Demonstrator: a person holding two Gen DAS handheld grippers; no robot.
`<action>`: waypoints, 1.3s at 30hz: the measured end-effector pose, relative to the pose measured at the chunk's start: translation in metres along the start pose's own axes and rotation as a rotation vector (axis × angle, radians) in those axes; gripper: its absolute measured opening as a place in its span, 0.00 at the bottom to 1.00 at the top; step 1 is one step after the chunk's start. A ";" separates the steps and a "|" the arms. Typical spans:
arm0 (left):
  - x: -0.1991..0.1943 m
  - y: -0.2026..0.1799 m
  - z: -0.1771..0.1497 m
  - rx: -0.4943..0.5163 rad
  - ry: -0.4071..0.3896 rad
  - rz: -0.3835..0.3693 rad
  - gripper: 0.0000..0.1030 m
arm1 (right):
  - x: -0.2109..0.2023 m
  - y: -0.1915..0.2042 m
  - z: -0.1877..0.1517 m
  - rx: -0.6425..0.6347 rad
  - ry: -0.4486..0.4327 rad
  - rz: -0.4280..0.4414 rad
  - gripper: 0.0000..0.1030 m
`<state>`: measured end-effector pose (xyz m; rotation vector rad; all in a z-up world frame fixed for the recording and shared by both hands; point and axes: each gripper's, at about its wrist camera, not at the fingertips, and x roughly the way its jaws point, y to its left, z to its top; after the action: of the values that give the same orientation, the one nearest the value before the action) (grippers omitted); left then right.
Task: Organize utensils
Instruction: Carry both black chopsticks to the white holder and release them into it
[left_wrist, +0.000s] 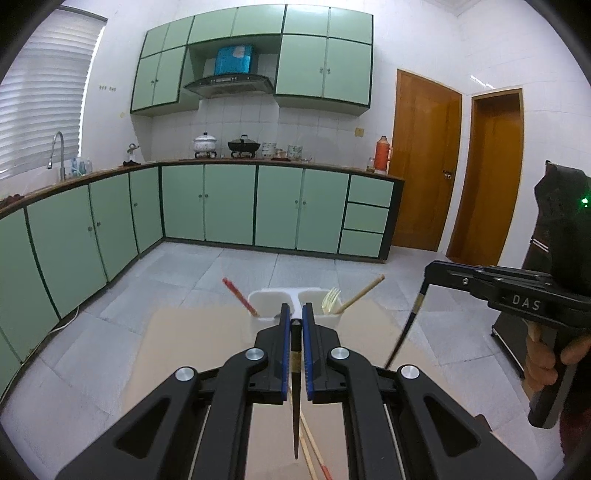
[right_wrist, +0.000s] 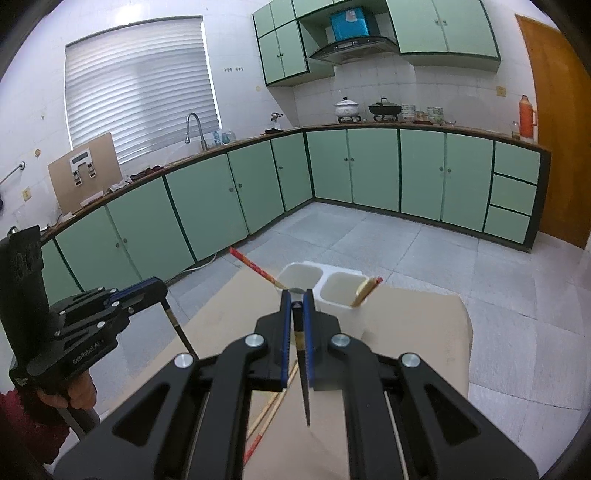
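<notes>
Both tools, left (left_wrist: 294, 321) and right (right_wrist: 297, 308), clamp black chopsticks (left_wrist: 295, 406); white holder (left_wrist: 277, 295) contains forks (left_wrist: 330, 301).

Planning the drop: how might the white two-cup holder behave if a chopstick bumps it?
The white holder looks like thin plastic, so probably light and apt to slide on the smooth cardboard. Its leaning chopsticks sit high, so it might tip.
</notes>
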<state>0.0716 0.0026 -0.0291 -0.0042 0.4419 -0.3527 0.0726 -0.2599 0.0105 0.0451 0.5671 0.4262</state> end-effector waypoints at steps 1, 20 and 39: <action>0.000 0.000 0.004 0.000 -0.011 -0.002 0.06 | 0.000 0.000 0.005 -0.001 -0.007 0.002 0.05; 0.046 0.009 0.143 0.017 -0.246 0.023 0.06 | 0.027 -0.023 0.138 -0.043 -0.159 -0.016 0.05; 0.128 0.025 0.084 -0.004 -0.079 0.077 0.40 | 0.095 -0.062 0.080 0.040 -0.077 -0.142 0.45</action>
<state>0.2230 -0.0230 -0.0087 -0.0046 0.3632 -0.2750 0.2107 -0.2720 0.0202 0.0590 0.4999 0.2743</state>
